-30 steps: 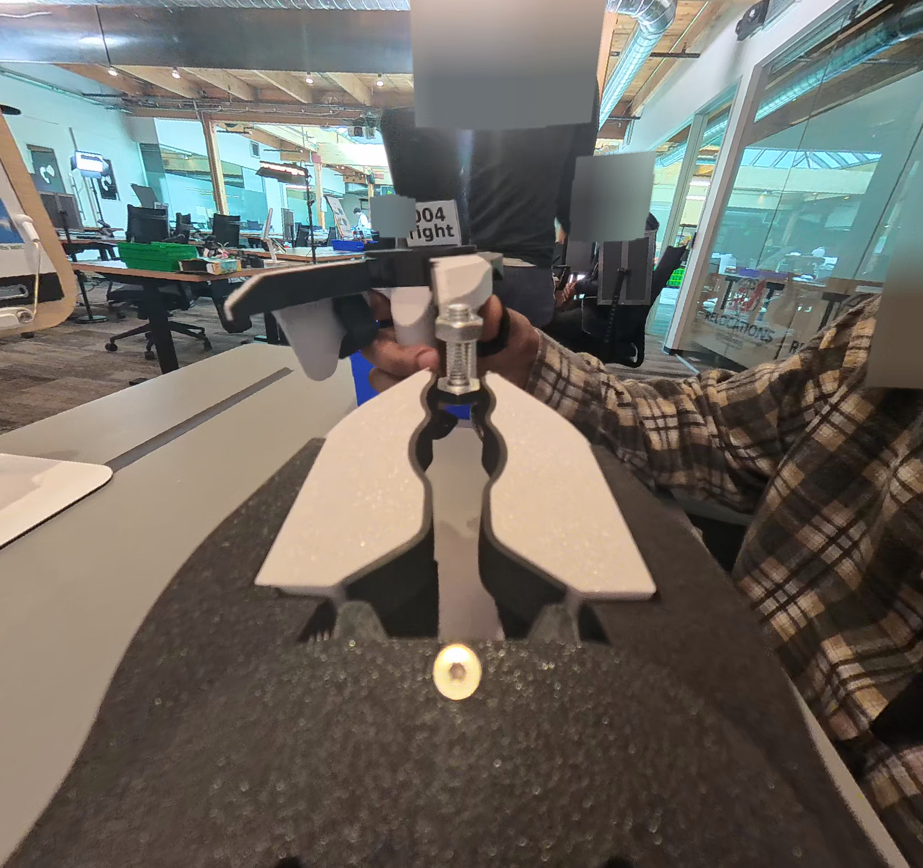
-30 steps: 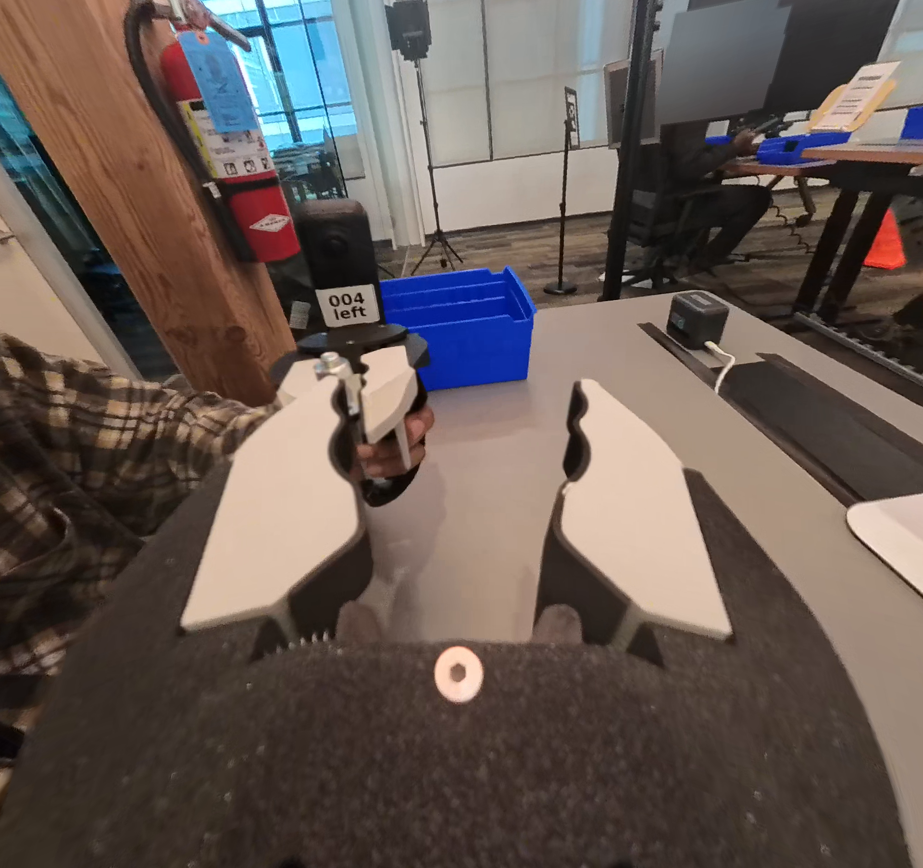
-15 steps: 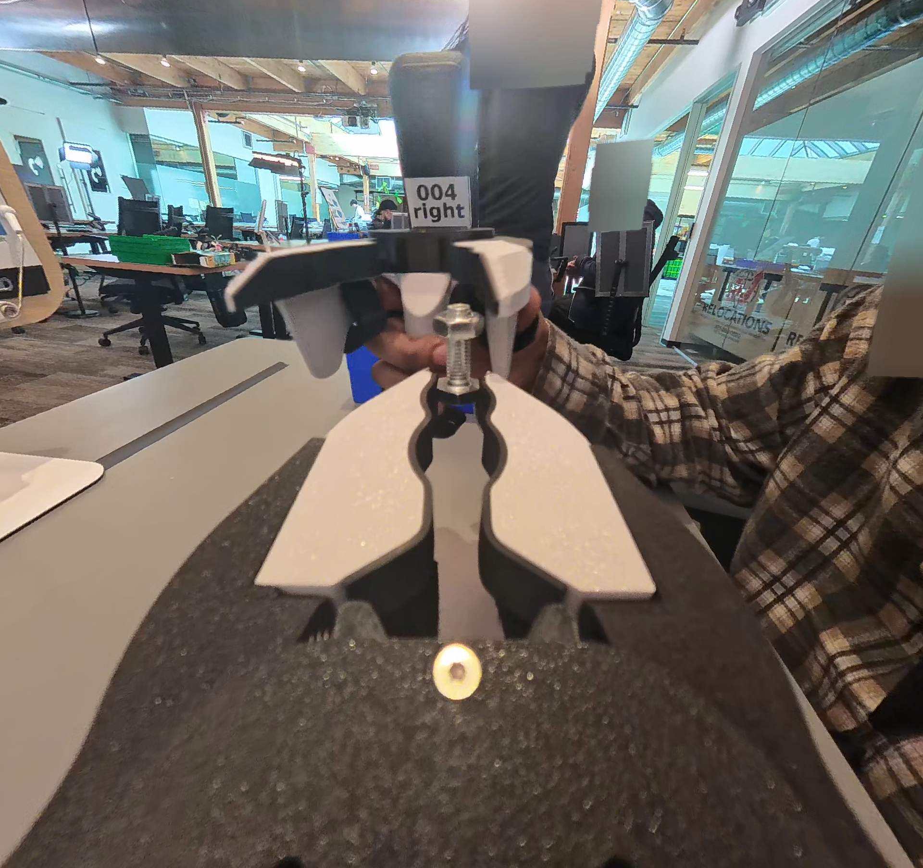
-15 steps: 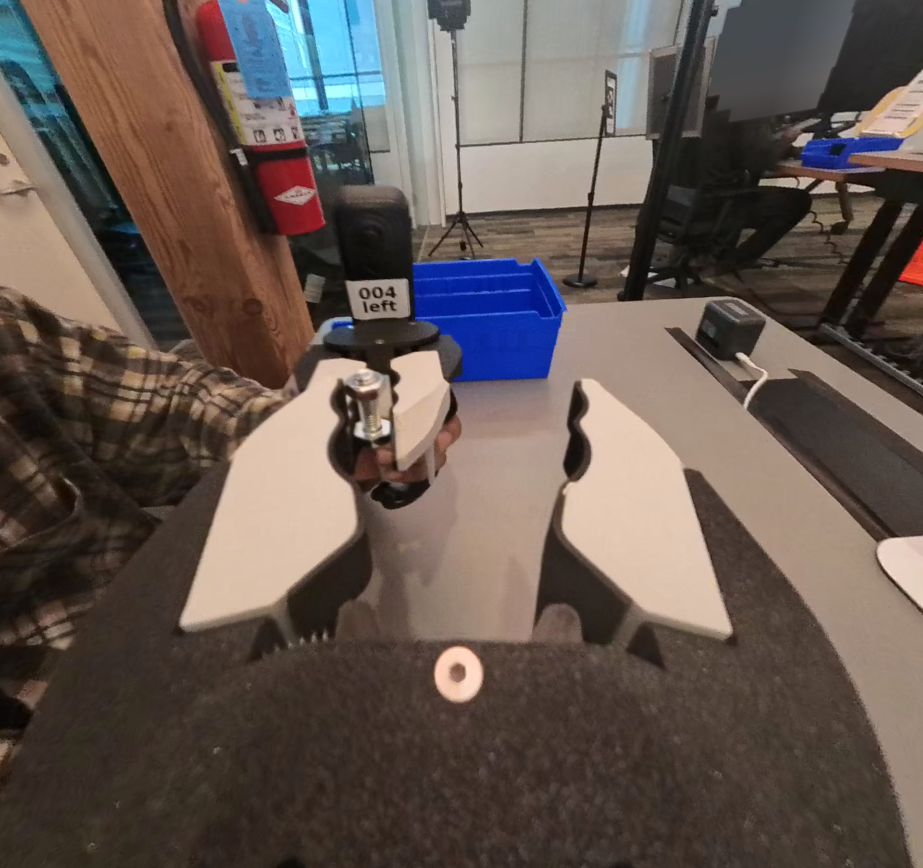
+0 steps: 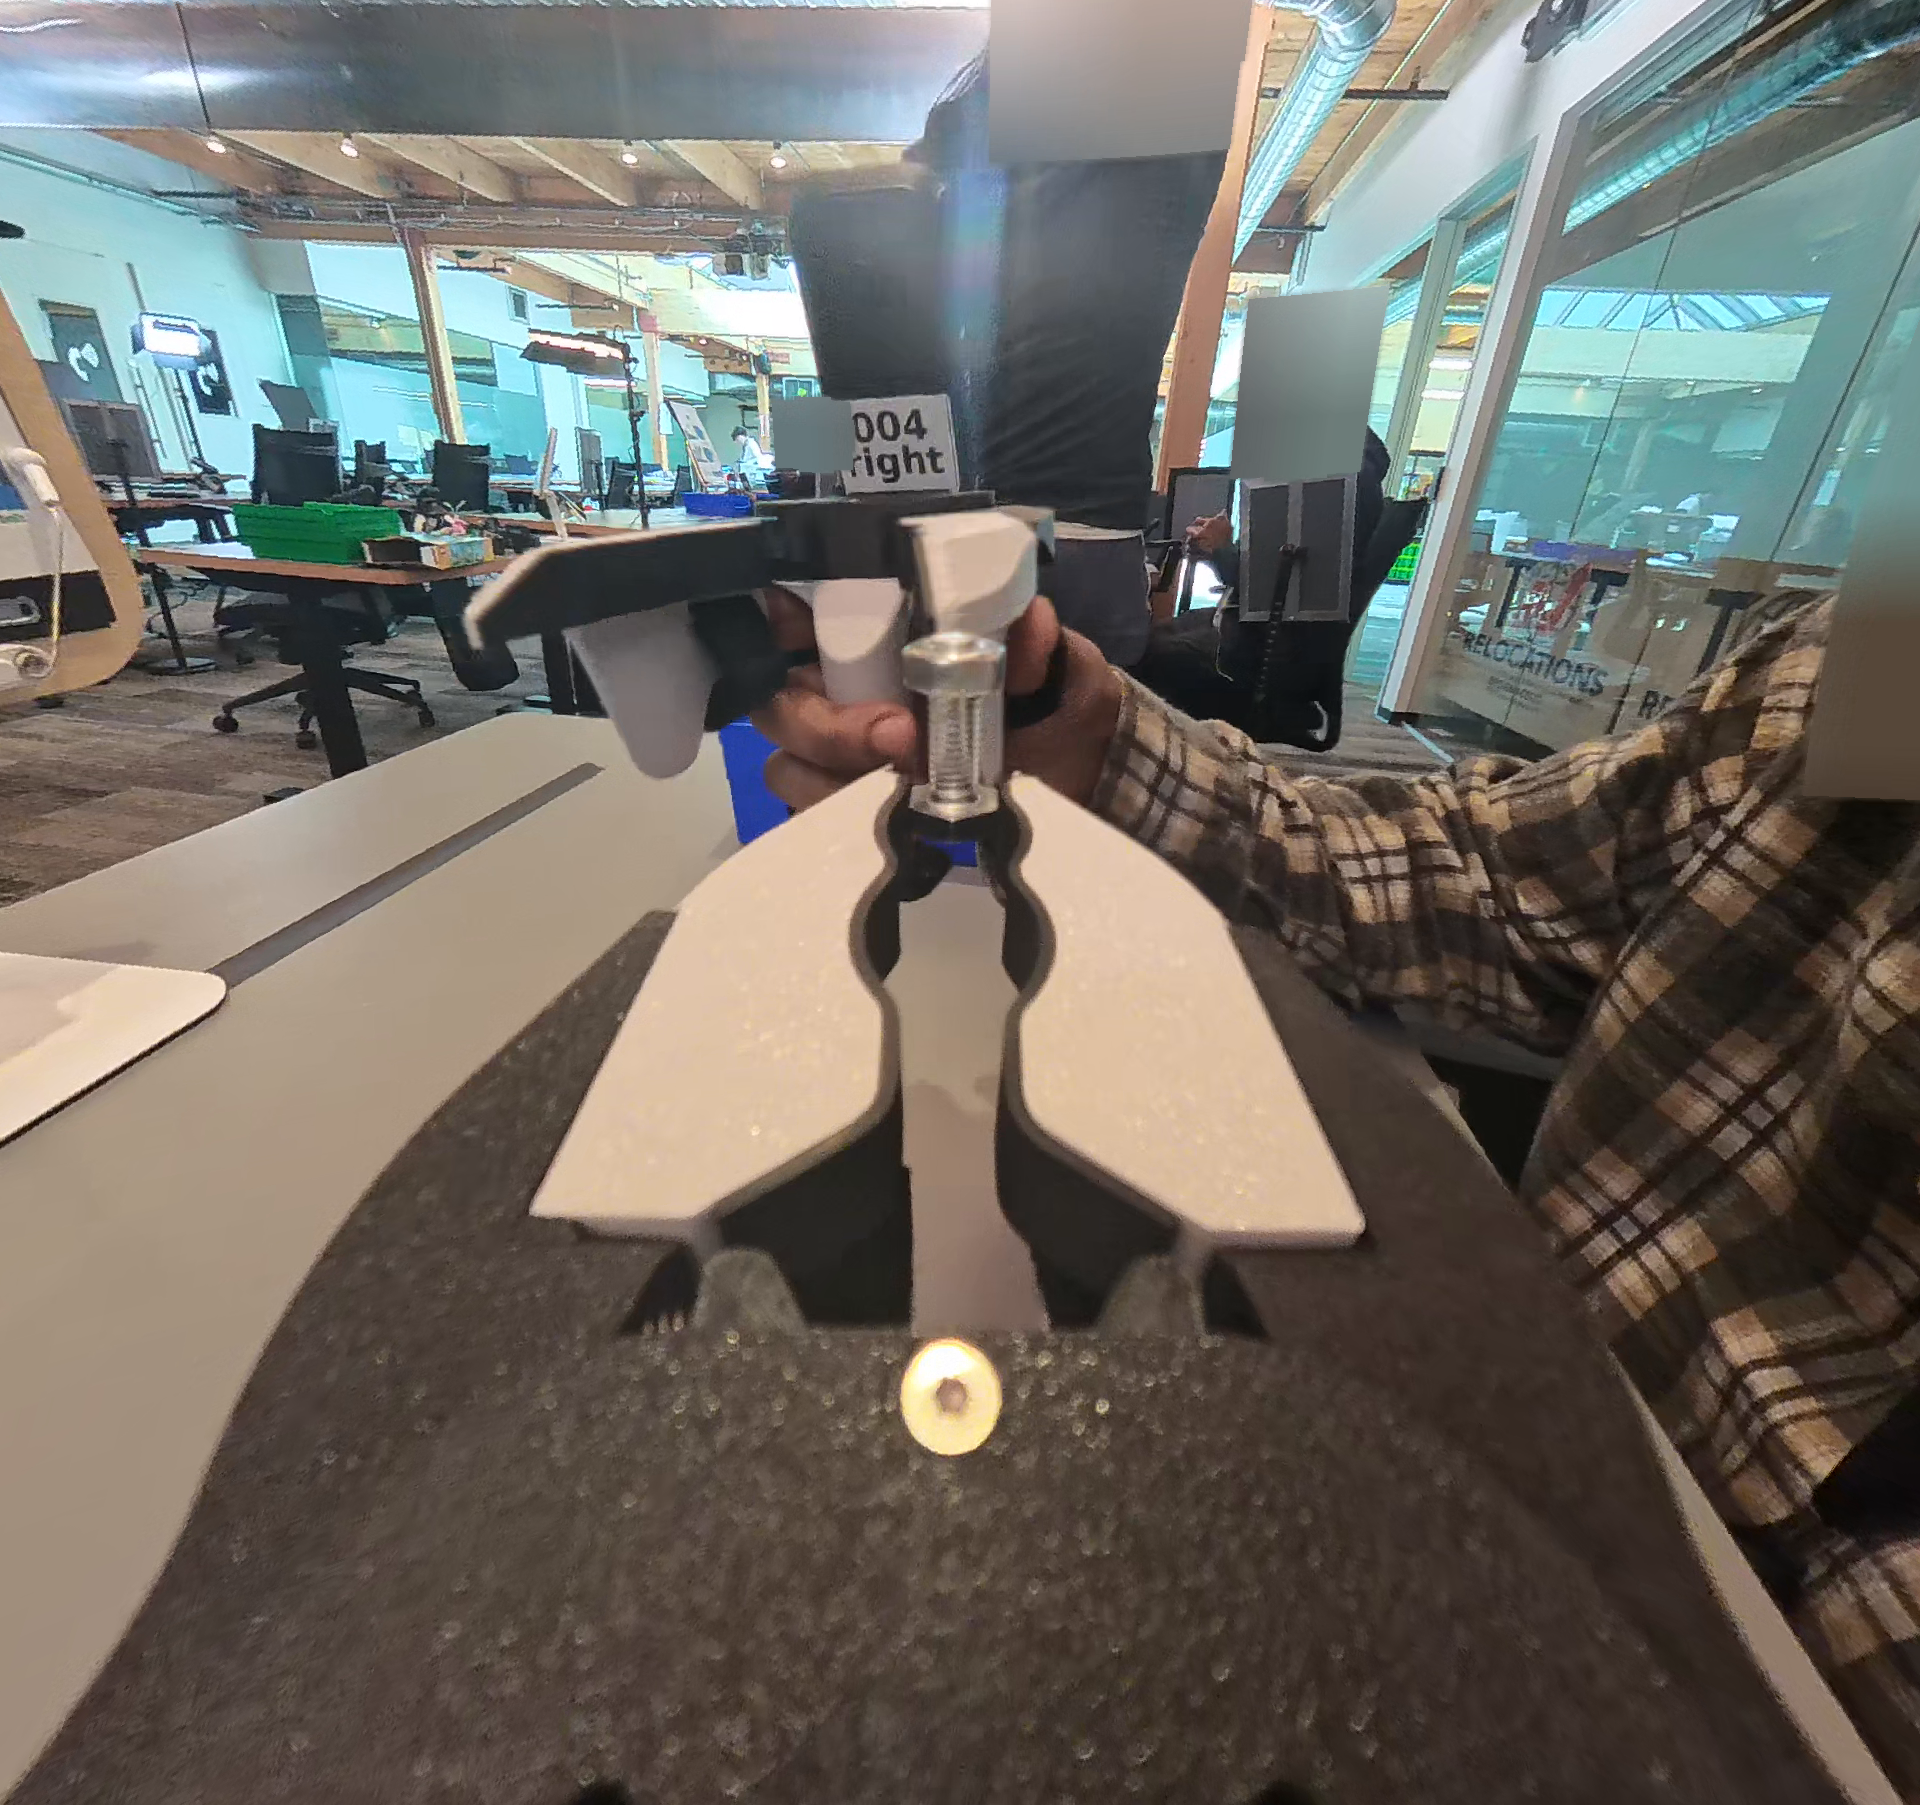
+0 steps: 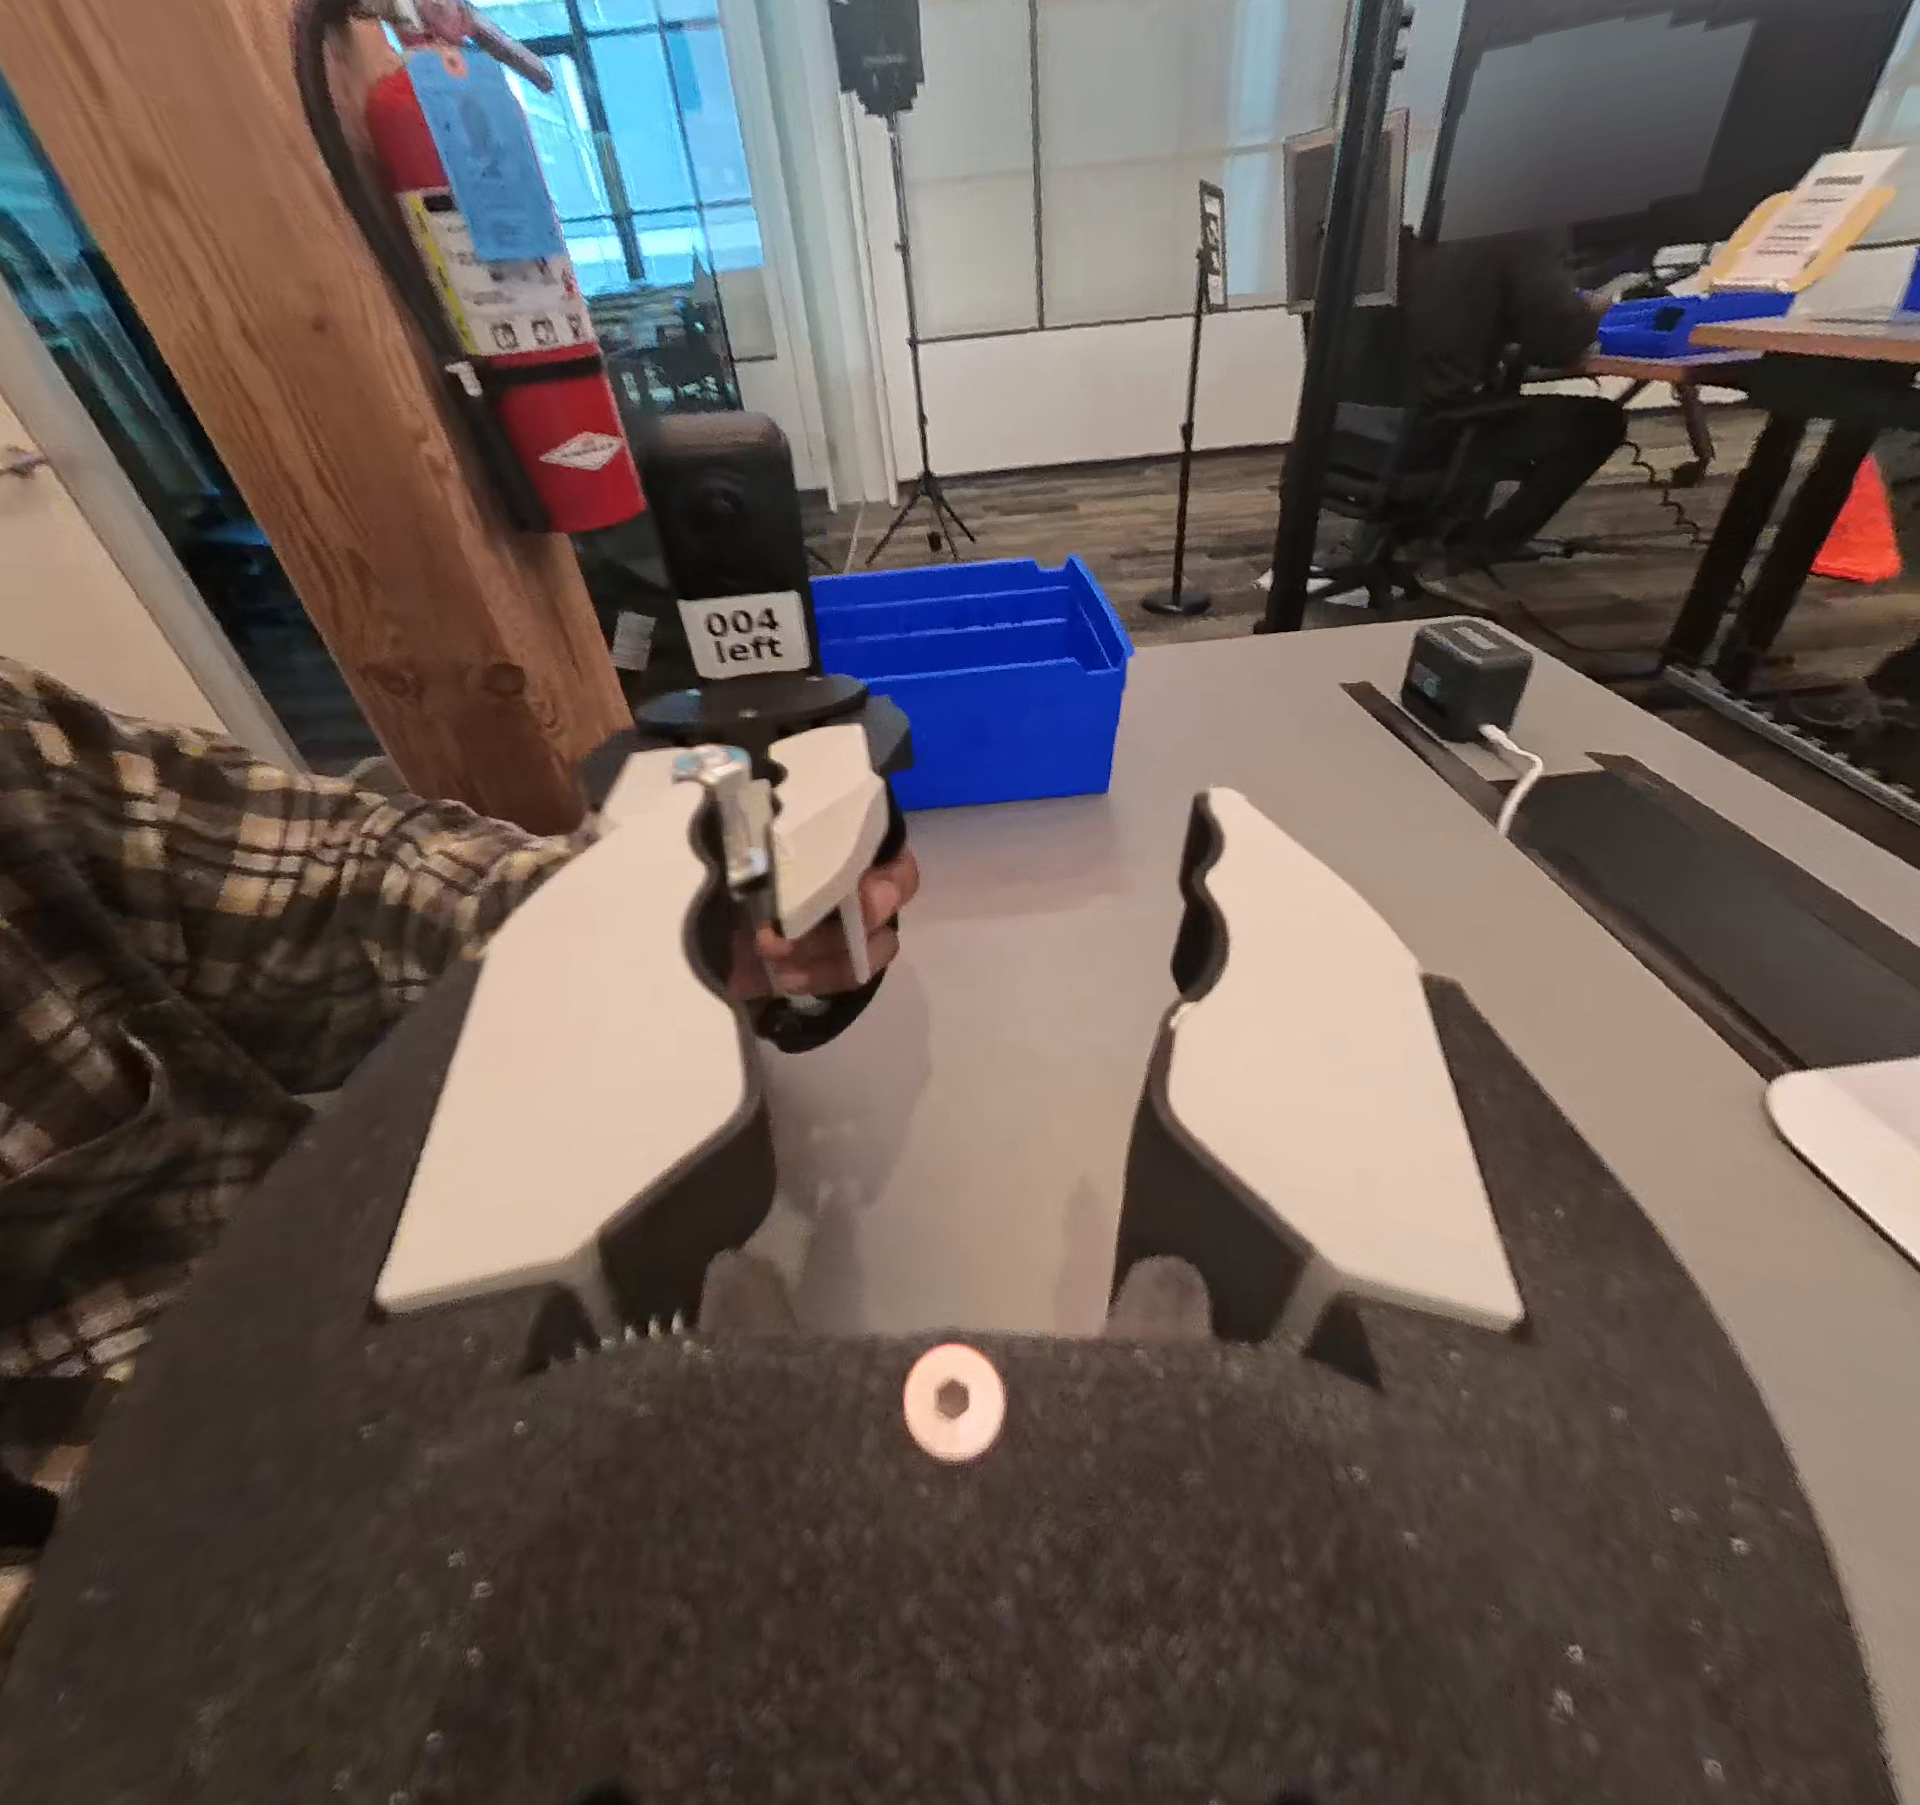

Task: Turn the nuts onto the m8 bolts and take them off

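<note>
My left gripper [image 5: 951, 805] is shut on the hex head of a silver M8 bolt [image 5: 953, 732] and holds it upright above the grey table [image 5: 312, 924]. A nut [image 5: 951, 659] sits near the top end of the thread. My right gripper [image 6: 956, 851] is open wide and empty. In the left wrist view it [image 5: 810, 633] faces me behind the bolt, with one white finger [image 5: 971, 571] just above the nut. In the right wrist view the bolt [image 6: 743, 841] stands at the inner edge of my left finger [image 6: 582, 1049]; whether they touch is unclear.
A blue bin [image 6: 977, 695] stands on the table behind the grippers. A small black box with a white cable [image 6: 1465, 680] sits at the far right and a white pad [image 6: 1860, 1132] at the right edge. A wooden post with a fire extinguisher [image 6: 520, 301] is at the left.
The right gripper stayed open and shifted around the bolt: half a second ago its finger hung beside the nut, now it sits above it. The left gripper kept its hold on the bolt.
</note>
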Motion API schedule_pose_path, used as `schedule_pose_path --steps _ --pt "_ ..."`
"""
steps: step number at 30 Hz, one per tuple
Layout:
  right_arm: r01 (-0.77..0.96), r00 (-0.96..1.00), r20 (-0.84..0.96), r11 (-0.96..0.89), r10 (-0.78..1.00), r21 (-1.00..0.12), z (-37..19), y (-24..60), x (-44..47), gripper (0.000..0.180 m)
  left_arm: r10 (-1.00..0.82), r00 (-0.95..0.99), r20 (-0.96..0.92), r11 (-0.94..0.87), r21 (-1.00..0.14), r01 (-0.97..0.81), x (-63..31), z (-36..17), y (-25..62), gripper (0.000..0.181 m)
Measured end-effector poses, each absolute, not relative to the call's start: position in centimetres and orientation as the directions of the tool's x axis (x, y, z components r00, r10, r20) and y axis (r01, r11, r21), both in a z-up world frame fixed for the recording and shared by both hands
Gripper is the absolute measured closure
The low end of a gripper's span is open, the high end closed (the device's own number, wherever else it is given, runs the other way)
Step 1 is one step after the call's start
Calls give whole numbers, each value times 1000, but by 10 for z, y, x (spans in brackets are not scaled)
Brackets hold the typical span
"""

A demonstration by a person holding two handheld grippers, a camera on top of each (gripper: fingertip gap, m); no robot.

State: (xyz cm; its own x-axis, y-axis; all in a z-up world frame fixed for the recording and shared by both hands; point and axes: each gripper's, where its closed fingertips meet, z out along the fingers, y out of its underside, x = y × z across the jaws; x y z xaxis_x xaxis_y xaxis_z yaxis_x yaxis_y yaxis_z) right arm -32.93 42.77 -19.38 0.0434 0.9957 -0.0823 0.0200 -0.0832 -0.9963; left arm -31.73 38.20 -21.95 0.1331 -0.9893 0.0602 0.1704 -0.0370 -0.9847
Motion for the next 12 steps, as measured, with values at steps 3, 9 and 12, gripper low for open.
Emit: schedule_pose_path --steps 3,9,12 --pt "21 -18 -55 -55 998 -998 -190 411 -341 95 -990 130 61 -40 -986 161 -315 -222 382 166" --pt "39 38 -79 -80 996 -996 -198 427 -333 96 -990 129 61 -39 -985 167 -316 -221 381 166" --pt "11 -11 -66 -65 998 -998 -190 415 -336 95 -990 130 58 -37 -986 162 -315 -221 381 166"
